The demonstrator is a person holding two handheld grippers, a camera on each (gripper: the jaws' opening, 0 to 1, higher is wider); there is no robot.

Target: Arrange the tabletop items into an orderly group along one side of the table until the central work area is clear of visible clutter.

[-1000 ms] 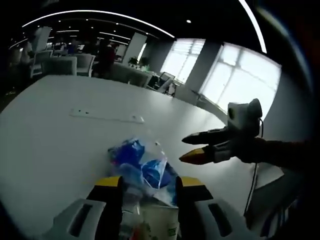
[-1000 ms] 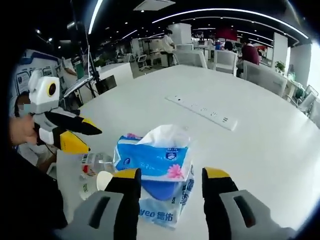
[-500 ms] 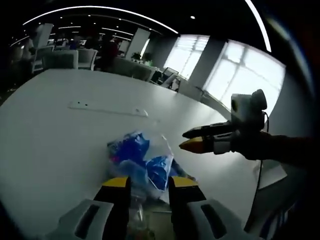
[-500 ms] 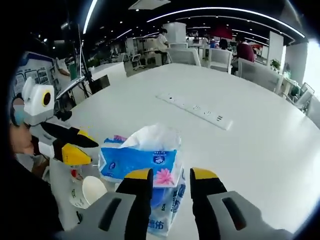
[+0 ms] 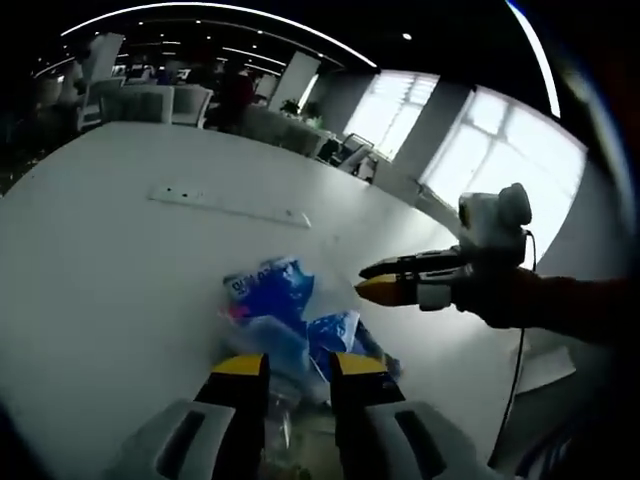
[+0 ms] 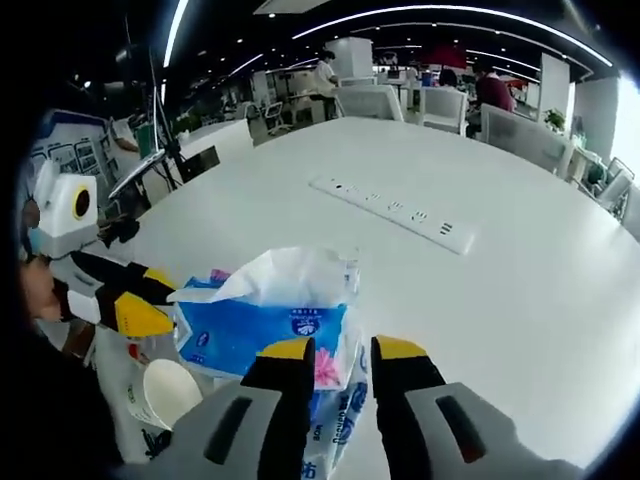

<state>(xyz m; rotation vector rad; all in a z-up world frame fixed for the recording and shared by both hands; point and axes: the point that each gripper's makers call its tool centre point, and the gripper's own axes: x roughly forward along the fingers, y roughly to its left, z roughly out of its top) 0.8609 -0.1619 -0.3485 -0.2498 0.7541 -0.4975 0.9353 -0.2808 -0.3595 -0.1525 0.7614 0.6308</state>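
Note:
A blue tissue pack [image 6: 262, 325] with white tissue sticking out of its top lies on the white table [image 6: 500, 250]. My right gripper [image 6: 342, 352] has its jaws drawn close, with the pack's near corner between them. A second blue pack [image 6: 335, 425] lies under it. The blue packs [image 5: 268, 290] also lie ahead in the left gripper view, where the right gripper [image 5: 362, 282] comes in from the right. My left gripper [image 5: 298, 366] is narrowed on a clear plastic item [image 5: 292, 405]. A paper cup [image 6: 165, 392] lies below the left gripper [image 6: 150, 298].
A long white power strip [image 6: 395, 212] lies further out on the table, also visible as a power strip [image 5: 228, 203] beyond the packs. Chairs and desks stand past the far edge. The table edge runs close behind the cup, by a person's sleeve [image 5: 560, 305].
Both grippers' jaws have drawn much closer together over the last second. The right gripper has moved in over the tissue packs. The cup has slid out from between the left jaws.

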